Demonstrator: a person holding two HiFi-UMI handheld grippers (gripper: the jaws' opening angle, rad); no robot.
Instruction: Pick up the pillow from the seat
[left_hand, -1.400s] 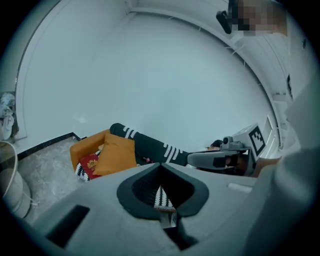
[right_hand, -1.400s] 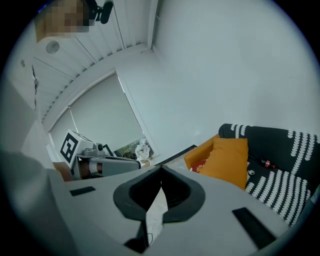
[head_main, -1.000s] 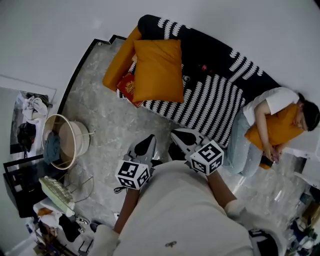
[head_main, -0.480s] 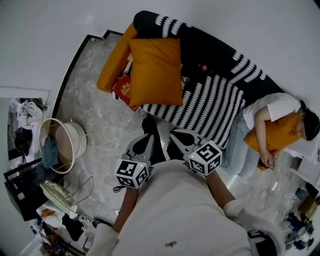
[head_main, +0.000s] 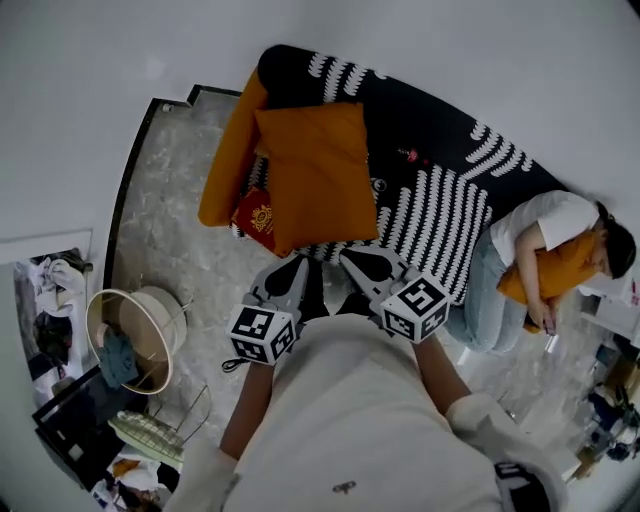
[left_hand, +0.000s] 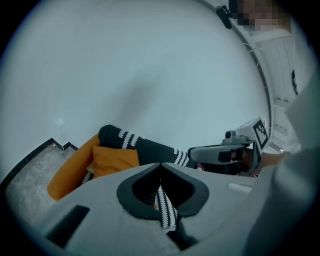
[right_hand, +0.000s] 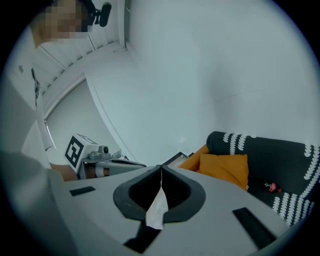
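On the striped sofa (head_main: 440, 205) the orange pillow (head_main: 320, 175) overlaps a red packet (head_main: 257, 218); left gripper (head_main: 296, 268) and right gripper (head_main: 352, 258) closed, empty.

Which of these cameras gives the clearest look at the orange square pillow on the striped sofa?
The head view: it shows the whole orange pillow from above on the striped sofa. The left gripper view catches only its upper part, small. The right gripper view shows it small and side-on.
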